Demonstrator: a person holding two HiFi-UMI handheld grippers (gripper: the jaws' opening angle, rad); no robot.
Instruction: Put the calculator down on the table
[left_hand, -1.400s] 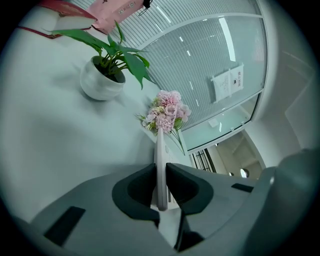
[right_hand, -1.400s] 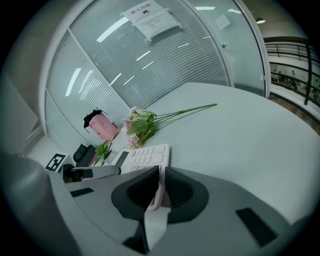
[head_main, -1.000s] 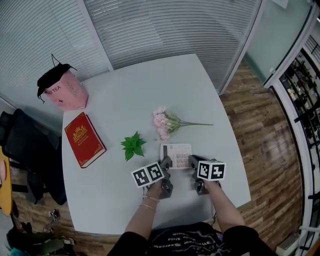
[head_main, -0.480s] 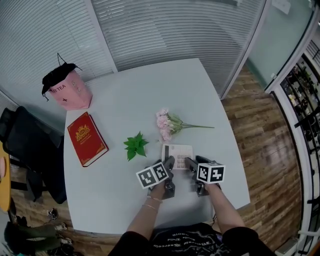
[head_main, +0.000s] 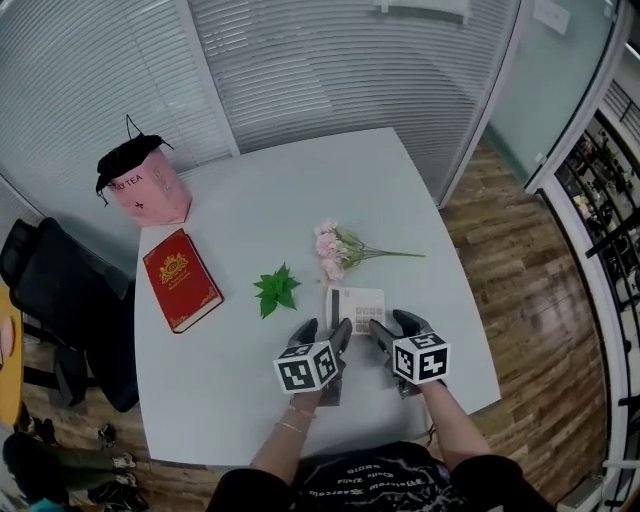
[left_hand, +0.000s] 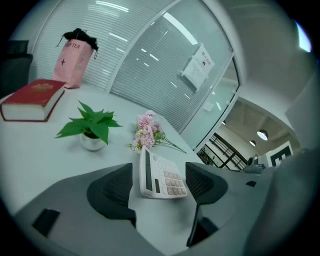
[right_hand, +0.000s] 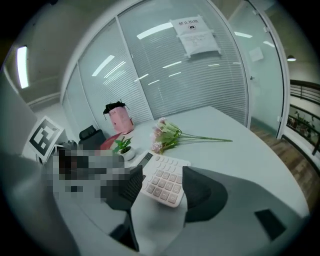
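Observation:
The white calculator (head_main: 356, 308) lies flat on the grey table (head_main: 240, 210), near its front edge. My left gripper (head_main: 323, 333) hovers just off the calculator's near left corner and my right gripper (head_main: 394, 327) off its near right corner. Both sets of jaws are opening and touch nothing. In the left gripper view the calculator (left_hand: 161, 175) shows in the gap of the left gripper (left_hand: 159, 184), beyond the pads and lower. In the right gripper view the calculator (right_hand: 165, 181) likewise sits past the right gripper (right_hand: 167, 192), clear of both pads.
Pink flowers (head_main: 335, 248) lie just beyond the calculator, a small green plant (head_main: 277, 290) to its left. A red book (head_main: 180, 279) and a pink bag (head_main: 148, 180) occupy the table's left side. A black chair (head_main: 55, 300) stands off the left edge.
Both grippers have let go of the calculator, opened wide and lifted back toward the person. The calculator stays flat on the table.

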